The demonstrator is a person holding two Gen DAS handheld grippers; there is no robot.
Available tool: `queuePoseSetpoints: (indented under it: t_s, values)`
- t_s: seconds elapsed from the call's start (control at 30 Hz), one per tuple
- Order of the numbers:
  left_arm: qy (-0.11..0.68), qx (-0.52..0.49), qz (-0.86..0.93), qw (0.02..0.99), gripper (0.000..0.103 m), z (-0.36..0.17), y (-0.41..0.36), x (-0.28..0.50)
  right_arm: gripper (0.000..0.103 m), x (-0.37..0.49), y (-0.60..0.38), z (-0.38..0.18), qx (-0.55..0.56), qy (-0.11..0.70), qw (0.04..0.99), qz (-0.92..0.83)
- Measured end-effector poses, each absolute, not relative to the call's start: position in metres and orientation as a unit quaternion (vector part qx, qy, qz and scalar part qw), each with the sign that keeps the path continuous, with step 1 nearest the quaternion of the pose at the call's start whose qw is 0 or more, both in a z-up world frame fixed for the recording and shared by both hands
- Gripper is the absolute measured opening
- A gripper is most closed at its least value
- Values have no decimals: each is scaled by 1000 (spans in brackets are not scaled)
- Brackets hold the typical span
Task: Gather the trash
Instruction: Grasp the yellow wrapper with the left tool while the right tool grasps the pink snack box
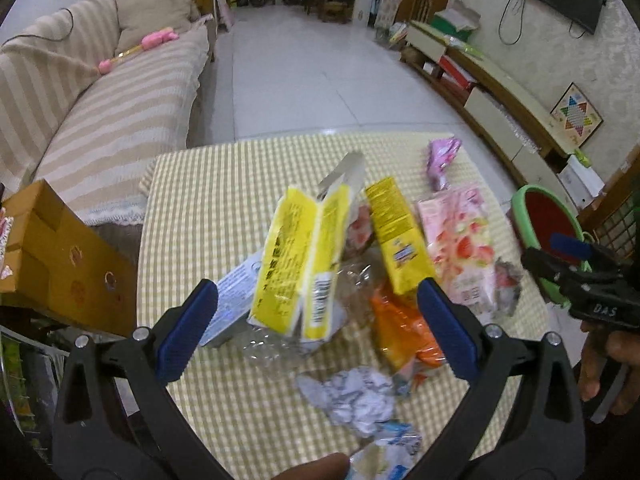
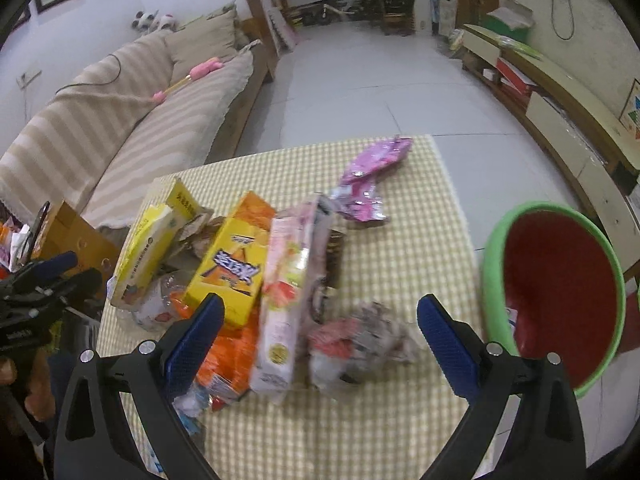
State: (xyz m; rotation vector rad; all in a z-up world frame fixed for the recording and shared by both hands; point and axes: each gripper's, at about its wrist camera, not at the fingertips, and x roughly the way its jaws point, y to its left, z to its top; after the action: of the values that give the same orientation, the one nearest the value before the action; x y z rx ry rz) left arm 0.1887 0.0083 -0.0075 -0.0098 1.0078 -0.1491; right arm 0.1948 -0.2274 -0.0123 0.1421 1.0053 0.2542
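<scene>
Trash pile (image 1: 352, 264): boxes, wrappers and crumpled paper (image 1: 356, 400), heaped at centre frame on the checked tablecloth (image 1: 224, 184). Left gripper (image 1: 316, 324): spread wide, nothing held, poised over the pile. Right gripper (image 2: 320, 340): likewise spread and empty. Green bin (image 2: 492, 280): seen at right edge, just beside the table.

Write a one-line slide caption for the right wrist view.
Open right gripper hovers over crumpled wrappers and yellow cardboard snack box on checked tablecloth, beside green-rimmed red bin.
</scene>
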Motion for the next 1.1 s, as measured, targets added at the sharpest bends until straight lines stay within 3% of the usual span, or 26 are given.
queuePoseSetpoints:
  t_s: [0.27, 0.5, 0.6, 0.77, 1.1]
  values:
    - [502, -1, -66, 862, 97, -32, 18, 205, 85, 221, -214, -33, 69, 510, 850, 115]
    - [511, 23, -66, 857, 94, -39, 8, 220, 61, 233, -204, -55, 69, 537, 831, 127]
    - [523, 21, -69, 849, 85, -45, 6, 225, 53, 236, -201, -62, 72, 549, 822, 134]
    - [537, 21, -75, 840, 55, -51, 3, 225, 29, 235, -195, -64, 62, 557, 815, 145]
    - [534, 1, -76, 842, 36, -45, 9, 223, 26, 227, -199, -49, 71, 536, 827, 157]
